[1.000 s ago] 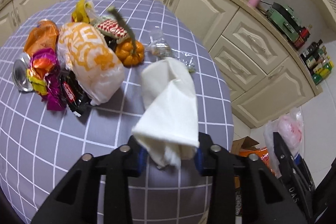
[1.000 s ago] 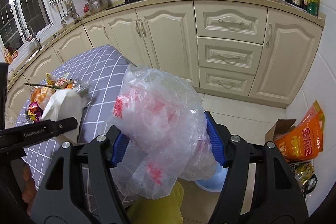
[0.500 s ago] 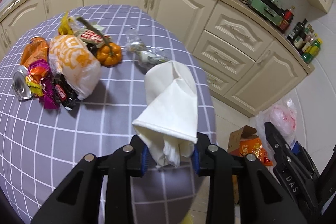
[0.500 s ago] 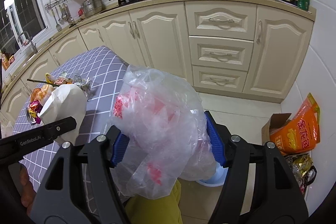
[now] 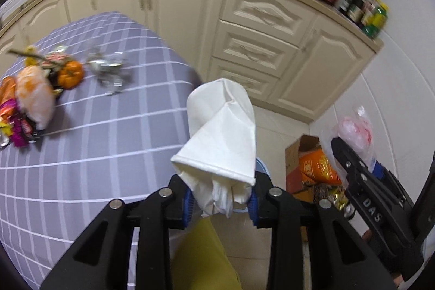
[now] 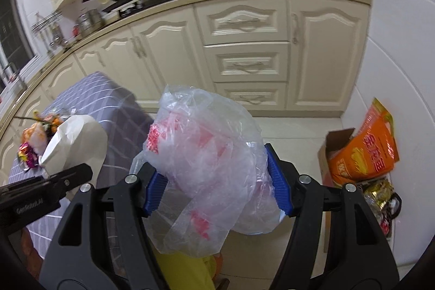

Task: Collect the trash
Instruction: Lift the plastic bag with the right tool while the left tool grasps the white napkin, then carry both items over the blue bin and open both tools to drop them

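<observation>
Left gripper (image 5: 220,199) has its 2 blue pads pinched in on a crumpled white paper napkin (image 5: 221,137), jaws drawn close with only the wad between them, and the napkin fans up and out above the fingertips. It hangs just off the table's near right edge, over the tiled floor. Right gripper (image 6: 217,178) has its jaws set wider, both pads pressed into a bunched clear plastic bag (image 6: 209,151) with red print, which bulges above and droops below the fingers. That bag too is over the floor, clear of the table.

Behind them, the table (image 5: 89,154) wears a grey-purple grid cloth. Along its far left edge sits the rest of the trash: a white-and-orange bag (image 5: 34,94), bright snack wrappers (image 5: 12,127) touching it at the left edge, a small orange pumpkin (image 5: 70,74) just beside it, and crumpled clear wrapping (image 5: 110,68) a little further toward the far right edge, blurred.

On the floor by the wall stands an open cardboard box (image 6: 335,151) with an orange packet (image 6: 367,154) leaning in it. Cream cabinets (image 6: 244,45) run along the back. A strip of yellow-green clothing (image 5: 204,254) shows beneath the left gripper.
</observation>
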Demonstrator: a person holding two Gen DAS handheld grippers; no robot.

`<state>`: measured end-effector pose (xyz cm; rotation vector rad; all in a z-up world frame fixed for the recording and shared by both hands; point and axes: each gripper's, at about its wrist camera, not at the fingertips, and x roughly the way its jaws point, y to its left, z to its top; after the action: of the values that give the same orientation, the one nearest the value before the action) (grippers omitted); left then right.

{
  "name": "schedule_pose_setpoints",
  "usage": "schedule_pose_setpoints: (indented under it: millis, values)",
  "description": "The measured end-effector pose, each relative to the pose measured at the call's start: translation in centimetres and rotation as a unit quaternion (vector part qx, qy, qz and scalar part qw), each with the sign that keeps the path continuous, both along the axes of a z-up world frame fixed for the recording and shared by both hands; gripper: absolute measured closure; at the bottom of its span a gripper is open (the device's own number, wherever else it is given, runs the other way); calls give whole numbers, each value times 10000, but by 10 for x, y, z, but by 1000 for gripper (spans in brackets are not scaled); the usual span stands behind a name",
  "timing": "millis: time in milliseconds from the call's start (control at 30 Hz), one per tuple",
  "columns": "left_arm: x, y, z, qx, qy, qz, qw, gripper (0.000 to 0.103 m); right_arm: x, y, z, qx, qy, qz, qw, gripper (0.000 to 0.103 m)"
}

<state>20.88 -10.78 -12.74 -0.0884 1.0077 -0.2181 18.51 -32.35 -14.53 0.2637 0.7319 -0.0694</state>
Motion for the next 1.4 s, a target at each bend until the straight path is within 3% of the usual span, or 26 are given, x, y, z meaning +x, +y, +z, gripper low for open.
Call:
schedule_pose_setpoints:
  millis: [433, 767, 867, 933, 1000, 1033, 1067, 1167, 1400]
  values:
    - [22, -99, -68, 244, 789, -861, 9929, 72, 8, -77, -68, 138, 846, -616, 9944, 38]
    - [50, -138, -161, 213, 1534, -1089, 9819, 71, 30, -102, -131, 405, 1628, -777, 9828, 38]
    - [54, -147, -182, 401, 1586, -1200, 9792, 66, 32, -107, -141, 408, 1762, -857, 9798, 38]
    - [58, -152, -190, 456, 1513, -1257, 9794, 62, 33, -111, -147, 423, 1827, -912, 9780, 38]
    - [61, -160, -196, 581, 1452, -1370, 9781, 51, 35, -115, -152, 452, 1883, -976, 9762, 38]
    - [62, -163, -198, 690, 1415, -1410, 9774, 39, 35, -116, -154, 472, 1901, -991, 9756, 38]
    - [64, -165, -199, 794, 1340, -1435, 9773, 37, 36, -116, -156, 490, 1917, -991, 9752, 38]
    - [70, -167, -204, 989, 1310, -1425, 9761, 37, 38, -115, -159, 504, 1969, -969, 9743, 38]
    - [83, -142, -203, 938, 1467, -889, 9807, 37, 52, -105, -168, 531, 2071, -779, 9738, 38]
